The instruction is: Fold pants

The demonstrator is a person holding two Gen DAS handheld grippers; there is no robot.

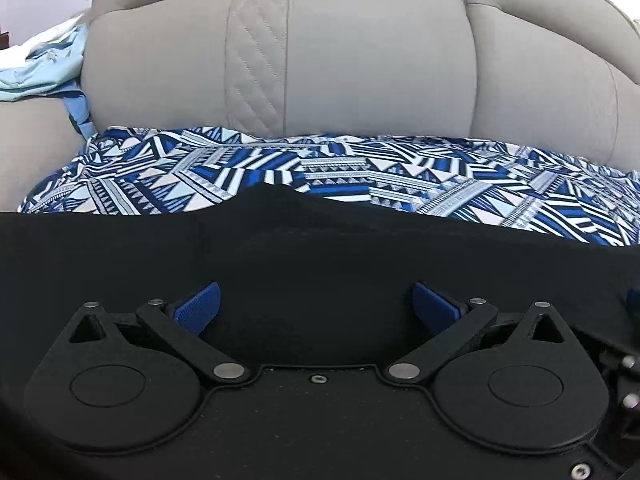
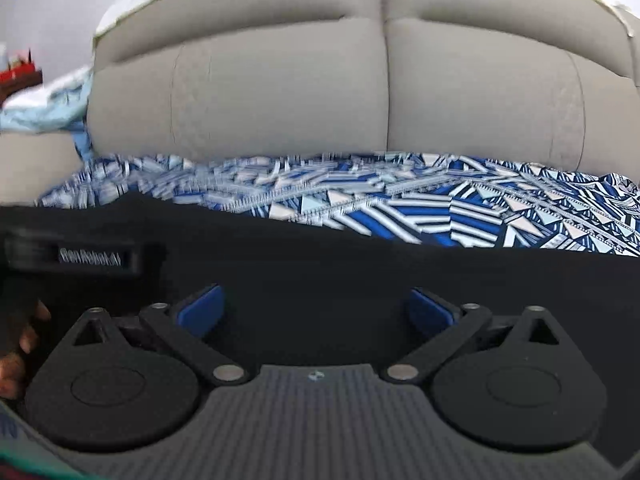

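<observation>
1. While both cameras look along their fingers toward the beige padded sofa backrest, we see the black fabric pants spread flat across the lower half of each view, from 9 o'clock to 3 o'clock.
2. In the left wrist view, our left gripper has its blue-padded fingers spread wide, with black cloth filling the gap and nothing pinched between them.
3. In the right wrist view, our right gripper likewise has its blue pads set wide apart over the pants, holding nothing.
4. Beyond the pants' far edge, toward 12 o'clock, a blue, white and black geometric-print cloth lies on the seat against the backrest.
5. At 9 to 10 o'clock a crumpled pale blue garment rests at the sofa's left end.
6. In the right wrist view, part of the other black device body with a white label shows at 9 o'clock, with the fingers of a hand just below it.
</observation>
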